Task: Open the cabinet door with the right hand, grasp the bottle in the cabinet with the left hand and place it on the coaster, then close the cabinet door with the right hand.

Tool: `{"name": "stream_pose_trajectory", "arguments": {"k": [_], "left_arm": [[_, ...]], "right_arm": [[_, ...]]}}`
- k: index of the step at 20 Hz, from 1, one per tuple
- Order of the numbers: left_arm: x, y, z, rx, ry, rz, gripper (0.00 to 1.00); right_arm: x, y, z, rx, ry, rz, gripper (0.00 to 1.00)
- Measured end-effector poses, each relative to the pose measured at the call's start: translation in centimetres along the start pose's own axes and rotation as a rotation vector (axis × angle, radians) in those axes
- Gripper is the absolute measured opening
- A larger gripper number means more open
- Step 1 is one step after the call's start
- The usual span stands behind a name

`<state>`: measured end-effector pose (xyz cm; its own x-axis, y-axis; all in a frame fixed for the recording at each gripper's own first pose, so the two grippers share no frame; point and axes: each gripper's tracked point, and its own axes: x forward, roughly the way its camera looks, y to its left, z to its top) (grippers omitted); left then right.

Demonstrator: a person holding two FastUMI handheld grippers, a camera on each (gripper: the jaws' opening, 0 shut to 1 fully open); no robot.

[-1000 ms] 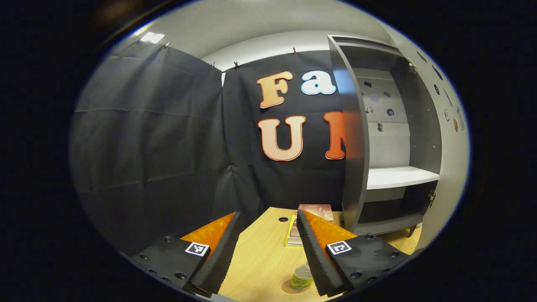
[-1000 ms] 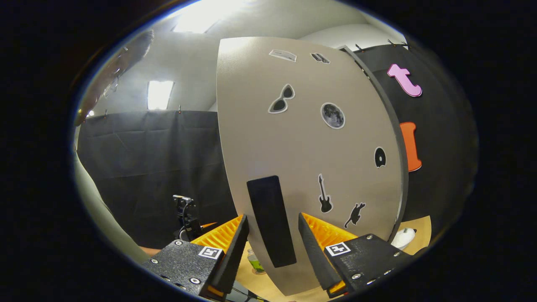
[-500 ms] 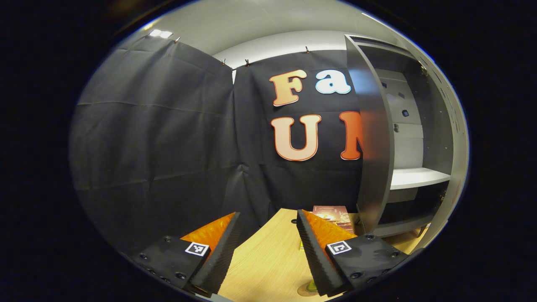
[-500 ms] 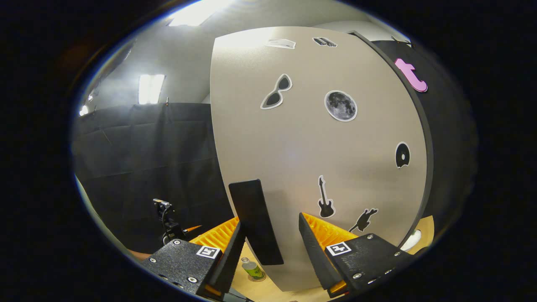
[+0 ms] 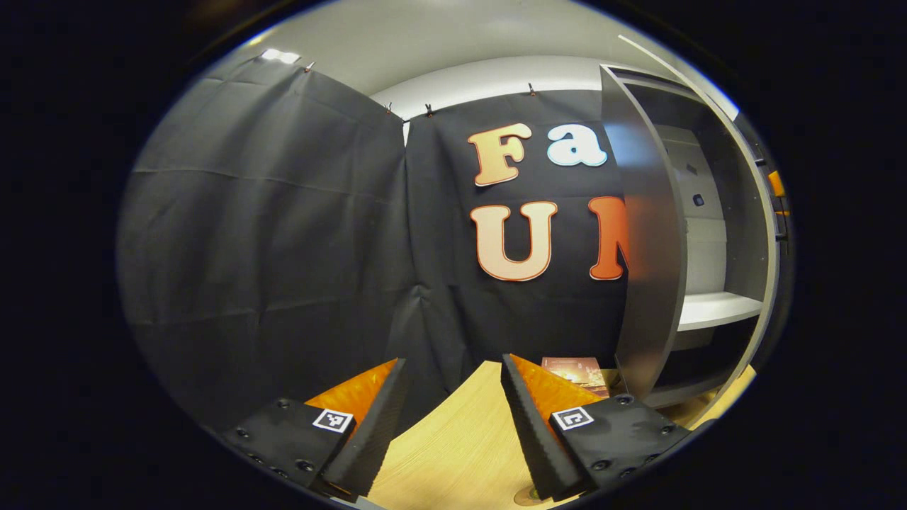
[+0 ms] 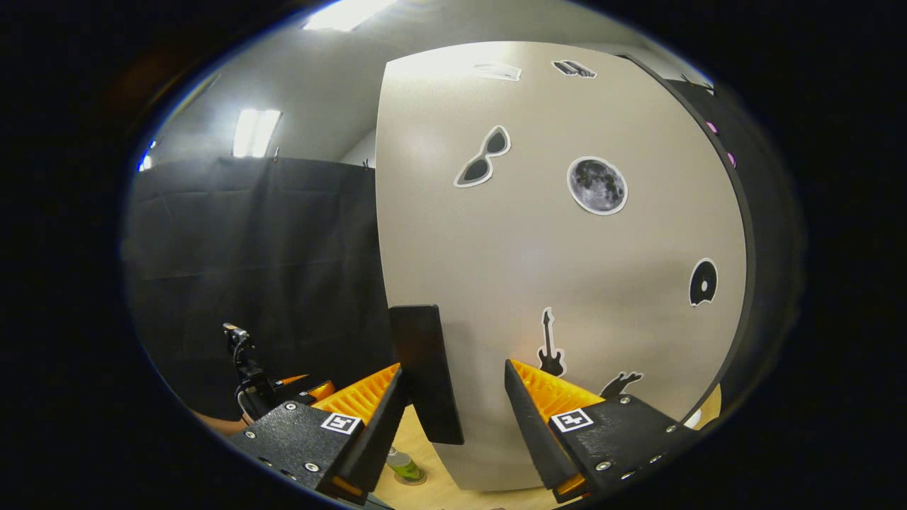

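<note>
The small green-labelled plastic bottle [image 6: 402, 464] is seen on the round coaster [image 6: 411, 479] on the worktop. The grey stickered cabinet door [image 6: 560, 283] is part-closed. Both grippers' jaws are open, holding nothing; final closing is judged outstanding.

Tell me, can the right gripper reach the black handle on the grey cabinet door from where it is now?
Probably yes. The right gripper is open, and the flat black handle on the grey cabinet door stands just ahead between its jaws, close beside one finger. Nothing lies between them.

The cabinet door [image 6: 560, 283] looks matt and smooth, the table [image 5: 453, 446] pale wood-grained.
</note>
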<state>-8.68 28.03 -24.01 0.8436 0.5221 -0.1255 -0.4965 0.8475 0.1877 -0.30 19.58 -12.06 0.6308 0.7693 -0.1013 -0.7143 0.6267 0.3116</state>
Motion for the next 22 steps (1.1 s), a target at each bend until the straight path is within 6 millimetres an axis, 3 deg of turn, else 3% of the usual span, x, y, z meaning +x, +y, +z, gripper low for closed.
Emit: {"name": "stream_pose_trajectory", "arguments": {"k": [7,17,22], "left_arm": [[0.5,-0.2,1.0,-0.007,-0.017,-0.009,0.86],[0.8,-2.8,2.1,-0.004,-0.031,-0.073,0.86],[0.6,-5.3,1.9,0.008,-0.016,-0.14,0.86]], "right_arm": [[0.6,-0.1,-0.2,-0.027,-0.004,-0.068,0.84],[0.7,-0.2,-0.4,-0.1,-0.004,-0.203,0.83],[1.1,-0.3,-0.5,-0.131,-0.012,-0.252,0.83]]}}
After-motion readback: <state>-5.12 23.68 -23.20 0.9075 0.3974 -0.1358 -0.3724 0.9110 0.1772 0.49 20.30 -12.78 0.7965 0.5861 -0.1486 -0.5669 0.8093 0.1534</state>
